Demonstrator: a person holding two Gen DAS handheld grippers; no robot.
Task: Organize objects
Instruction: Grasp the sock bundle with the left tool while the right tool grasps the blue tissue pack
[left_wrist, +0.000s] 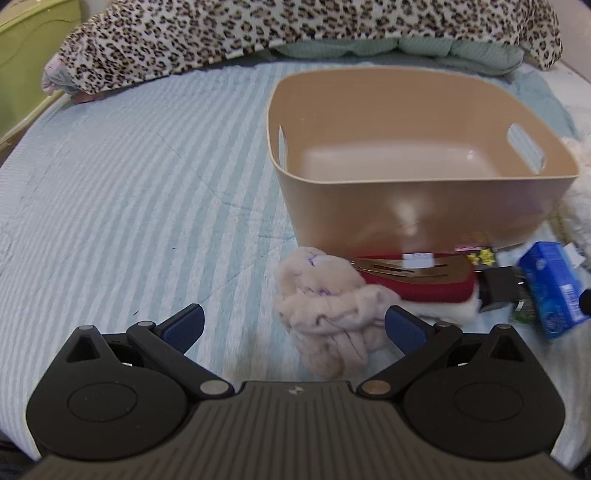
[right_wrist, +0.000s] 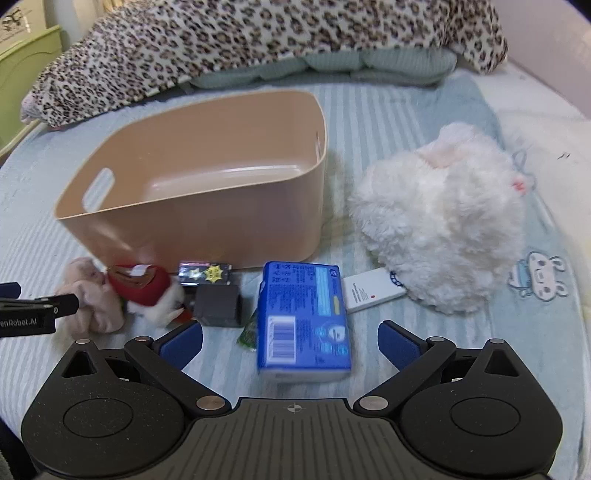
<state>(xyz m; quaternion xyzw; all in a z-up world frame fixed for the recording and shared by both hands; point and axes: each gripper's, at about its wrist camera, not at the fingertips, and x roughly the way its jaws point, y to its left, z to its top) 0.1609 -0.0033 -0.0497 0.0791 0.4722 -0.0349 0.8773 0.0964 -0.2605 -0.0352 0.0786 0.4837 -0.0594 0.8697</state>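
Observation:
An empty tan plastic bin (left_wrist: 421, 206) (right_wrist: 207, 221) stands on the striped bed. In front of it lie a small pink plush (left_wrist: 325, 306) (right_wrist: 92, 295), a red and white plush item (left_wrist: 424, 284) (right_wrist: 144, 288), a black box (right_wrist: 218, 304) and a blue box (right_wrist: 303, 317) (left_wrist: 554, 291). My left gripper (left_wrist: 295, 325) is open, with the pink plush between its fingers on the right side. My right gripper (right_wrist: 291, 343) is open around the near end of the blue box.
A big white fluffy plush (right_wrist: 443, 229) lies right of the bin, with a white card box (right_wrist: 373, 290) beside it. A leopard-print blanket (right_wrist: 258, 44) and a green pillow (right_wrist: 325, 66) lie at the back. A green cabinet (left_wrist: 26, 55) stands far left.

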